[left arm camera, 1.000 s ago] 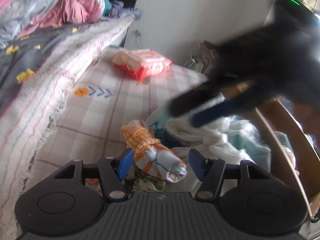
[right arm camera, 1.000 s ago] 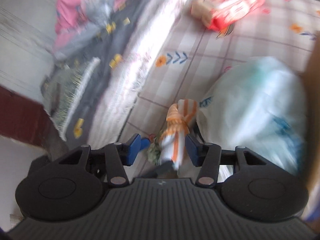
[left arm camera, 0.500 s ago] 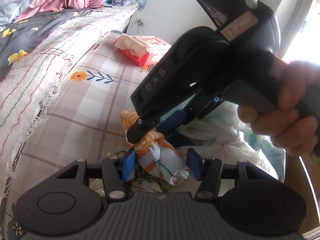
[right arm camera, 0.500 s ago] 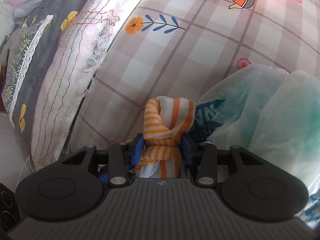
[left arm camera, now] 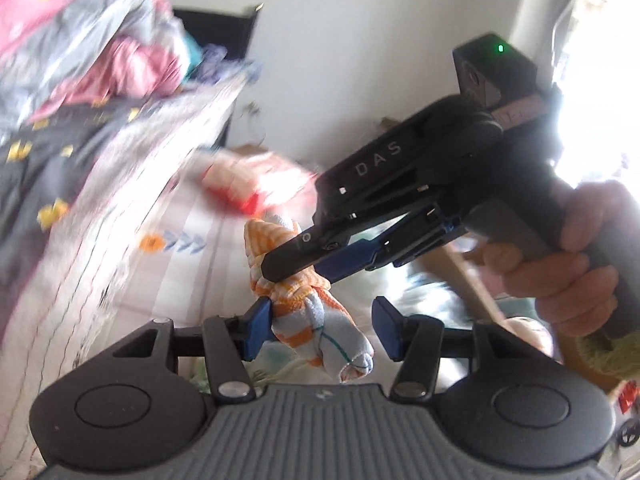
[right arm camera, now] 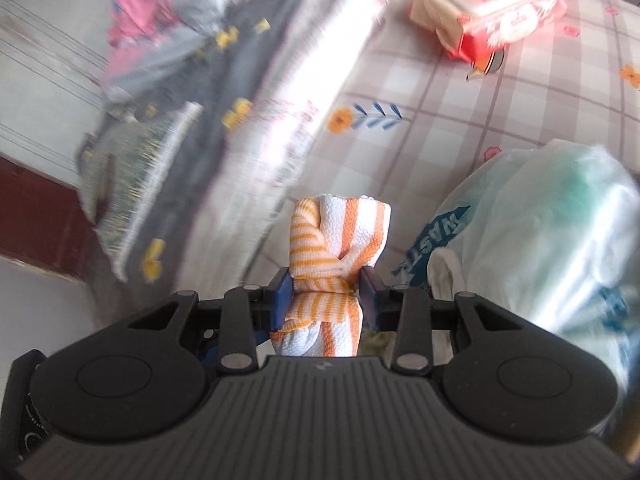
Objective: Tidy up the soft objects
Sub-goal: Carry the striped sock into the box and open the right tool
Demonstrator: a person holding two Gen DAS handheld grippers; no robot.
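Cloth (right arm camera: pixel 338 264), a knotted orange-and-white striped bundle, sits pinched at its waist in my right hand-held gripper (right arm camera: pixel 326 294). Those jaws have just been closing and now both blue pads press the knot from either side. Its top stands up ahead of the fingers and its tail hangs down below them.

In the left wrist view the same cloth (left arm camera: pixel 308 312) droops between the fingers of my left hand-held gripper (left arm camera: pixel 320 330). That gripper stands about half open: the left pad (left arm camera: pixel 258 330) touches the fabric, the other pad stands clear of it, so it holds nothing. Its jaws have just been narrowing a little.

I judge the cloth light, soft and limp. It will sag and swing, and loose ends may slip out if taken alone. The tight knot is the firm part, so the grip belongs there, across the waist, where the fabric bunches thick and will not slide. It is not fragile, so a firm squeeze does no harm.

To the right of my right hand-held gripper lies a pale plastic bag (right arm camera: pixel 540 240). Ahead on the checked floor mat (right arm camera: pixel 460 120) lies a red pack (right arm camera: pixel 492 12), and to the left runs the bed (right arm camera: pixel 208 92), much blurred.
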